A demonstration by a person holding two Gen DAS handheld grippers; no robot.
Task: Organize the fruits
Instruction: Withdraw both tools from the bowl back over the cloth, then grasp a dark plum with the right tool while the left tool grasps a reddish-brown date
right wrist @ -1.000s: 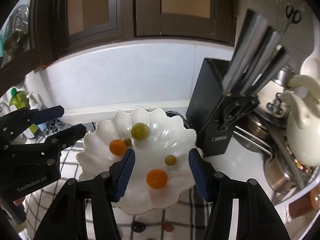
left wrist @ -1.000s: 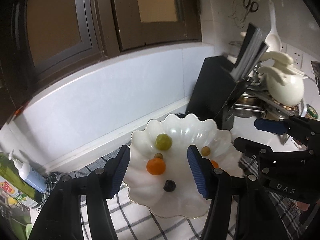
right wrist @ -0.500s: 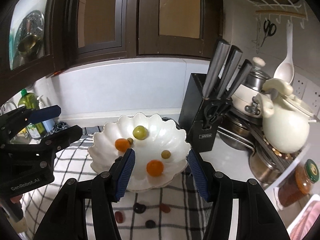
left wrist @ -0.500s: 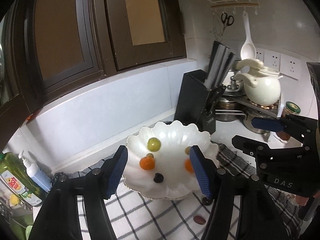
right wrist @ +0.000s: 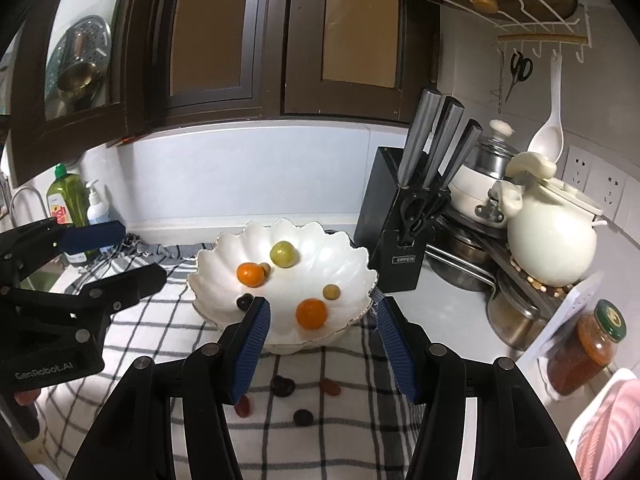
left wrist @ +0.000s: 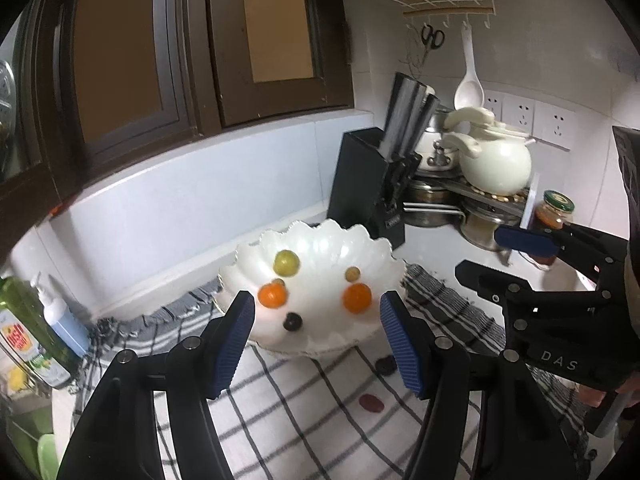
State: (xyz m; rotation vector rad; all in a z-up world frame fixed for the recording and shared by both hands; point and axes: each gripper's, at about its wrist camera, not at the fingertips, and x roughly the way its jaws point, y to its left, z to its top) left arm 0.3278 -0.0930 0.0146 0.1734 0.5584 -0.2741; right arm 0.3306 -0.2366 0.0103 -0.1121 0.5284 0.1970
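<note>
Now, from the left wrist view, the left tongs stand apart with nothing between the pads; their jaws have just been opening. Straight ahead of them sits the white scalloped bowl on the checked cloth covering the desk. Inside lie 2 orange fruits, a green fruit and a dark grape. Nearer than the bowl, to the right of these tongs, a dark fruit and a red fruit lie loose on the cloth. The right tongs hang further right.

From the right wrist view, the right tongs are likewise apart and empty. Below and between their pads, loose fruits lie scattered on the cloth, still outside the bowl.

These loose pieces look small, light, round and smooth-skinned, so they will likely roll or squirt from the pads, and they bruise easily. Take each across its widest middle, pressing gently. The bowl seems brittle, so drop nothing into it from height.
</note>
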